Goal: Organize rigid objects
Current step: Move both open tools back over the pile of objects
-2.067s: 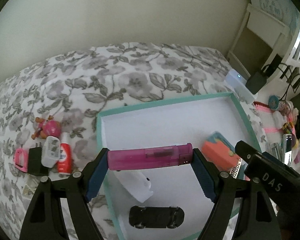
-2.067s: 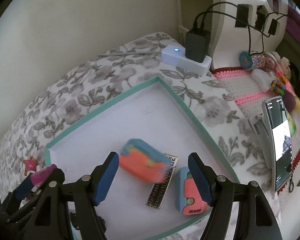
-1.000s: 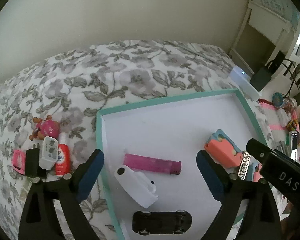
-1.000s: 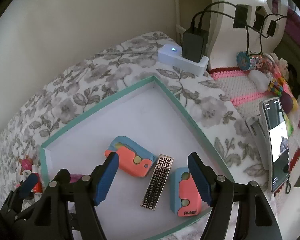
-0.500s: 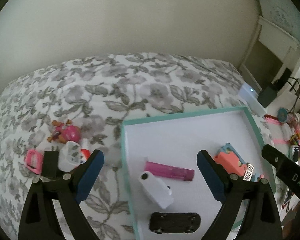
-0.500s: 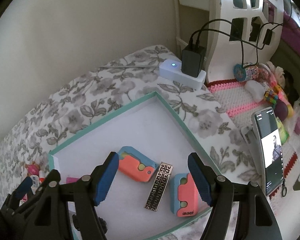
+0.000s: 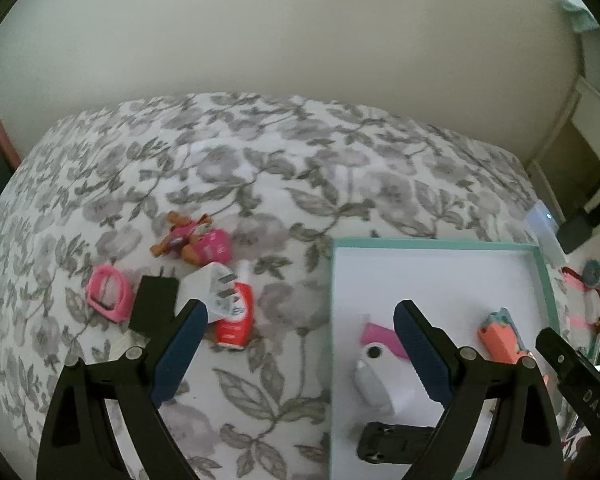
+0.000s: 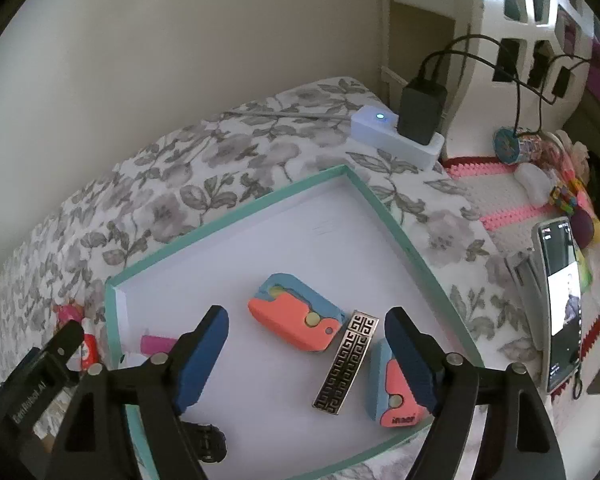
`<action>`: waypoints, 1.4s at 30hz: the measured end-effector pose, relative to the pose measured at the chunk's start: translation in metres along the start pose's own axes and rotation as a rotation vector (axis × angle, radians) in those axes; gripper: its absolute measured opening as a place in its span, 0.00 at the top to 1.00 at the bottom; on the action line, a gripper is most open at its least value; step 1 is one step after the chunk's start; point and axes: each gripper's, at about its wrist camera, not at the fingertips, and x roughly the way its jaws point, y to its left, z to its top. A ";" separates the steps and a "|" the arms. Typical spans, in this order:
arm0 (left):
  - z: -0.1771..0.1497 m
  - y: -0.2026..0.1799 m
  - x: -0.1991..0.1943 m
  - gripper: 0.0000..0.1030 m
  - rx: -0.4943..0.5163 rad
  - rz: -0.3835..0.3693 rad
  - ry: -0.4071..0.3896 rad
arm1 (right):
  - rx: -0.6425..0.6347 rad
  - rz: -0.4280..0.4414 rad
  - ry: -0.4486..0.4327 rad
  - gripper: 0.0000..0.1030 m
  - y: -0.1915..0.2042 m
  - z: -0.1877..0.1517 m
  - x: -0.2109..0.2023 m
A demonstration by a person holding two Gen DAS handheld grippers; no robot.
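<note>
While the left gripper (image 7: pixel 296 356) hangs wide and empty at lower centre, the right gripper (image 8: pixel 306 356) is opening, nothing between, above the teal tray (image 8: pixel 396 228).

Soft, dim, even daylight; faint shadows, no glare. Left wrist view smeared by motion blur, right wrist view sharper. Strong fisheye bending, dark vignette at corners.
</note>
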 end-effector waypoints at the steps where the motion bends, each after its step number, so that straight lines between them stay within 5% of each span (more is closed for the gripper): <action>1: 0.000 0.003 0.001 0.08 -0.007 0.004 0.003 | 0.000 0.003 0.002 0.15 0.001 0.000 0.001; 3: -0.001 0.008 0.002 0.08 -0.019 0.013 0.009 | -0.005 0.009 0.001 0.03 0.003 -0.001 0.002; 21: 0.000 0.048 -0.009 0.08 -0.087 0.061 -0.008 | -0.072 0.010 -0.017 0.00 0.025 -0.007 -0.005; 42: -0.011 0.174 -0.048 0.08 -0.333 0.103 -0.053 | -0.290 0.240 -0.023 0.00 0.154 -0.043 -0.039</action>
